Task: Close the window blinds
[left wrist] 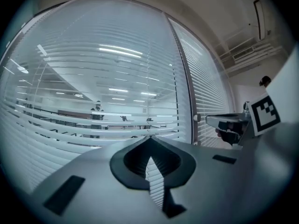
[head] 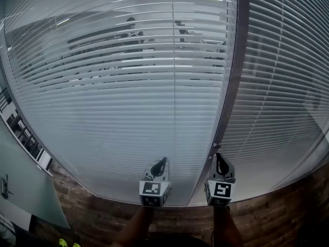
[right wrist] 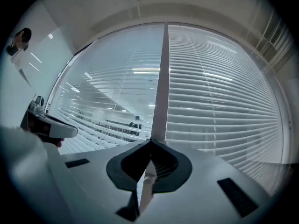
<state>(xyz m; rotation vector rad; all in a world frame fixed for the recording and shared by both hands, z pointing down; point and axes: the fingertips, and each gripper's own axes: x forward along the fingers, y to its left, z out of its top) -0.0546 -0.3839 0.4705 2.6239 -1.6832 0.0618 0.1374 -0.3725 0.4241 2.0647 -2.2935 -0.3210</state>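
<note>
White slats of the left blind (head: 103, 102) stand part open, with the office showing through, so I judge this one left to do. The left gripper (head: 163, 161) and right gripper (head: 220, 157) have their jaws together and visibly hold nothing. The right blind (head: 280, 86) looks closed.

Dim, cool bluish cast throughout; strip-light reflections (head: 157, 66) streak as glare across the blinds (head: 128, 122), fisheye bows the slats toward dark vignetted corners, the nearest foreground is soft, and distant detail stays hazy.
</note>
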